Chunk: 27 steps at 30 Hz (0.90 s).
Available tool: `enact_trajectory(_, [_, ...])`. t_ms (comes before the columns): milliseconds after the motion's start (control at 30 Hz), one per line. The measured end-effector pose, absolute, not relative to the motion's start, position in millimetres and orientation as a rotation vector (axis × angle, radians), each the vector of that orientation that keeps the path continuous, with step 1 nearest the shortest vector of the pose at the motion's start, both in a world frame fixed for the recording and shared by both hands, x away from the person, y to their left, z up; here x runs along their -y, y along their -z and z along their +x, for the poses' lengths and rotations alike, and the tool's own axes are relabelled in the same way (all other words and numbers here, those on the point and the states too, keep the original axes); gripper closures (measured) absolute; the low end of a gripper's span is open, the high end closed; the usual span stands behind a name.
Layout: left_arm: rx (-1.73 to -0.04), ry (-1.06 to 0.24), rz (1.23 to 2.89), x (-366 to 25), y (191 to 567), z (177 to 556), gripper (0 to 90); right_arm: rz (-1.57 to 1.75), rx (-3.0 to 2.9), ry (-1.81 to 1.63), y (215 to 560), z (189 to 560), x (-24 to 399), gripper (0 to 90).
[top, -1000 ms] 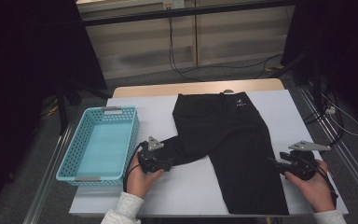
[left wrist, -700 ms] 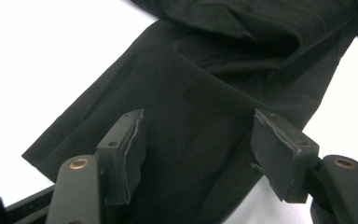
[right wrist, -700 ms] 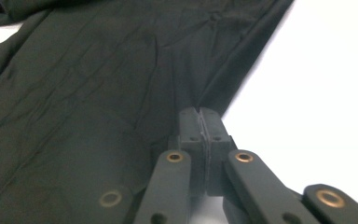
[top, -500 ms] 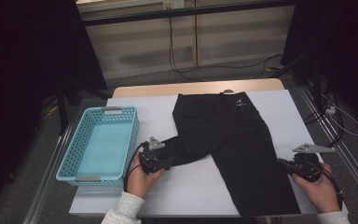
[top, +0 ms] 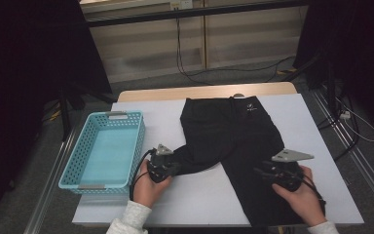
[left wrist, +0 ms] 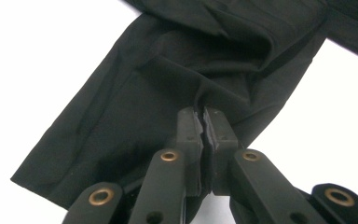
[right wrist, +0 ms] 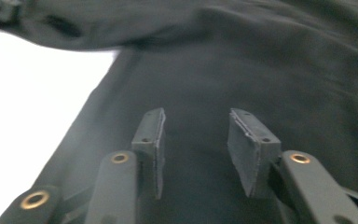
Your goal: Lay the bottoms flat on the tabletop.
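The left tongs (left wrist: 203,122) are clamped on a fold of the black trousers (top: 233,146), their jaws having just closed; in the left gripper view a pinch of cloth stands up between the two pads. The right tongs (right wrist: 196,140) stand apart over the cloth, their jaws having just been opening, and nothing is pressed between the pads (right wrist: 249,149); dark fabric lies under and ahead of them.

Two tongs, two hands, one pair of trousers, one basket.

In the high view the left tongs (top: 171,165) sit at the end of the left trouser leg, which bends sideways toward the basket, with the left hand (top: 148,183) wrapped round the grip from below and a pale sleeve (top: 129,219) coming in from the bottom edge. The right tongs (top: 268,171) lie low over the other leg, which runs straight down toward the near edge; the right hand (top: 299,192) holds them from behind, pointing them toward the middle of the tabletop, with the grey plate on top.

The trousers lie flat on the white tabletop (top: 199,195), waistband at the far side. A turquoise basket (top: 104,151) stands on the tabletop's left part, just beside the left hand and apart from the cloth.
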<state>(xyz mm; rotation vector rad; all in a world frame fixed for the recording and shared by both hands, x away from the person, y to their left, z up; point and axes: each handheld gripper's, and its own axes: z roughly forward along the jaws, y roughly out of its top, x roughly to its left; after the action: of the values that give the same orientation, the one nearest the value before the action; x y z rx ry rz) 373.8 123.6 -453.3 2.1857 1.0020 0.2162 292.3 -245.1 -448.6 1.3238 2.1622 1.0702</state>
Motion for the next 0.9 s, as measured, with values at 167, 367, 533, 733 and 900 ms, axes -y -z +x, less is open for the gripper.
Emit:
enact_trajectory(167, [-1.003, -0.197, 2.179, -125.3, 451.1, 373.3, 86.8, 1.261, -2.248, -1.079, 458.0, 298.5, 211.3, 64.7])
enact_trajectory(367, [-1.019, -0.155, 2.158, -128.4, 448.3, 373.3, 87.5, 1.184, -2.312, -1.101, 468.2, 299.4, 194.2, 82.4])
enact_trajectory(533, [-1.031, -0.134, 2.143, -127.9, 445.5, 372.0, 88.0, 1.091, -2.35, -1.099, 468.6, 294.4, 179.7, 90.0])
enact_trajectory(733, [-1.023, -0.103, 2.131, -128.3, 441.5, 370.5, 88.1, 1.043, -2.354, -1.093, 468.7, 292.3, 172.5, 82.9])
enact_trajectory(900, [-1.024, -0.088, 2.117, -127.2, 441.7, 370.3, 88.1, 1.084, -2.352, -1.11, 468.7, 293.1, 178.0, 80.3])
